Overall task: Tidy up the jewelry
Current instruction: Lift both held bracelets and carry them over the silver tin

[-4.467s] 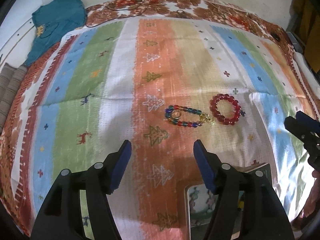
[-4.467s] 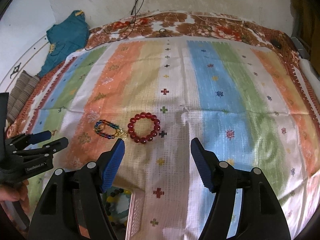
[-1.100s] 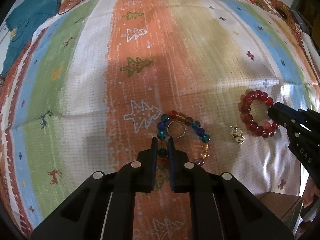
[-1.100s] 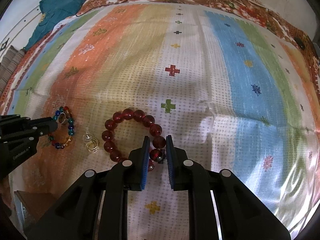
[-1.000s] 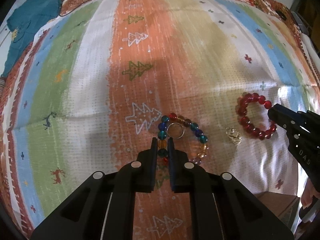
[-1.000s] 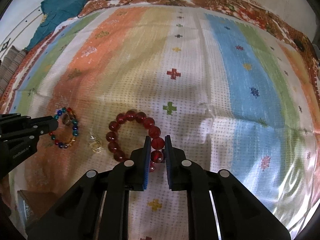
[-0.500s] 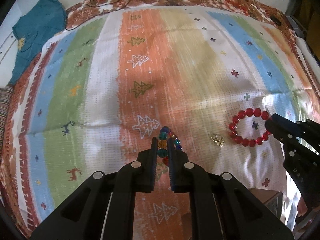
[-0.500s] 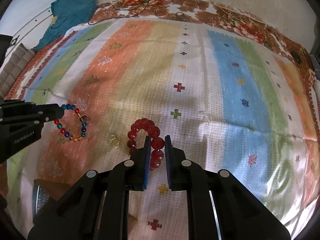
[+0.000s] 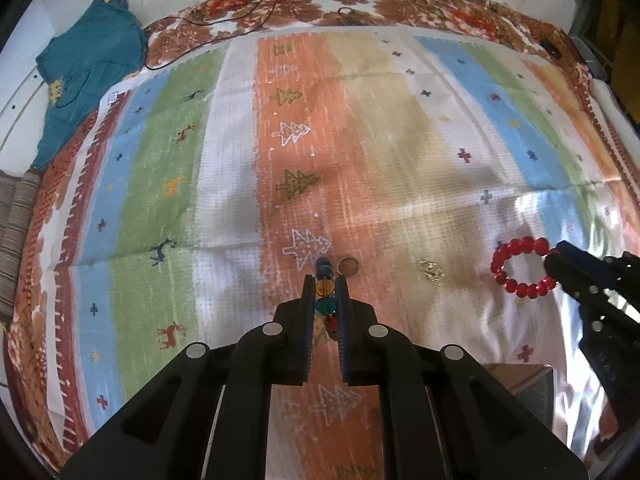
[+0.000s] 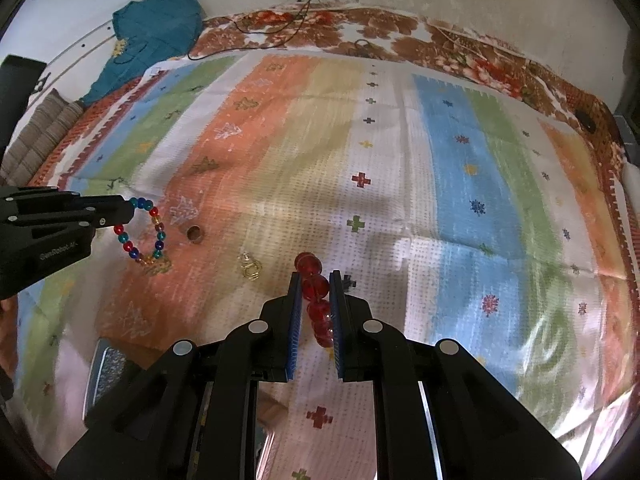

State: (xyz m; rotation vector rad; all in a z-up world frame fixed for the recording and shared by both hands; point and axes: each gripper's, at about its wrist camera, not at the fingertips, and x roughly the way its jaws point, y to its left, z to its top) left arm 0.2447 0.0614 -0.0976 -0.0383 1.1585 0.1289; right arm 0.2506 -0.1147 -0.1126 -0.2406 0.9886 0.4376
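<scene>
My left gripper (image 9: 324, 286) is shut on the multicoloured bead bracelet (image 9: 325, 280), which hangs edge-on between its blue pads above the striped cloth; in the right wrist view this bracelet (image 10: 141, 236) dangles as a full ring from the left gripper (image 10: 128, 209). Red beads fill the pads of my right gripper (image 10: 316, 286), shut on the red bead bracelet (image 10: 314, 292), also lifted; the left wrist view shows that red bracelet (image 9: 520, 266) as a ring at the right gripper (image 9: 554, 254). A plain ring (image 9: 347, 266) and a small gold ring (image 9: 432, 271) lie on the cloth.
A jewelry box (image 9: 524, 388) sits near the cloth's front edge, seen also as a box (image 10: 108, 376) in the right wrist view. A teal garment (image 9: 88, 68) lies at the far left corner, with a dark cable (image 9: 248, 8) at the back. A person's hand shows at the left edge.
Both grippers have risen with their bracelets, which left the cloth and now hang from the pads. The plain ring slipped off the coloured bracelet and stays on the cloth.
</scene>
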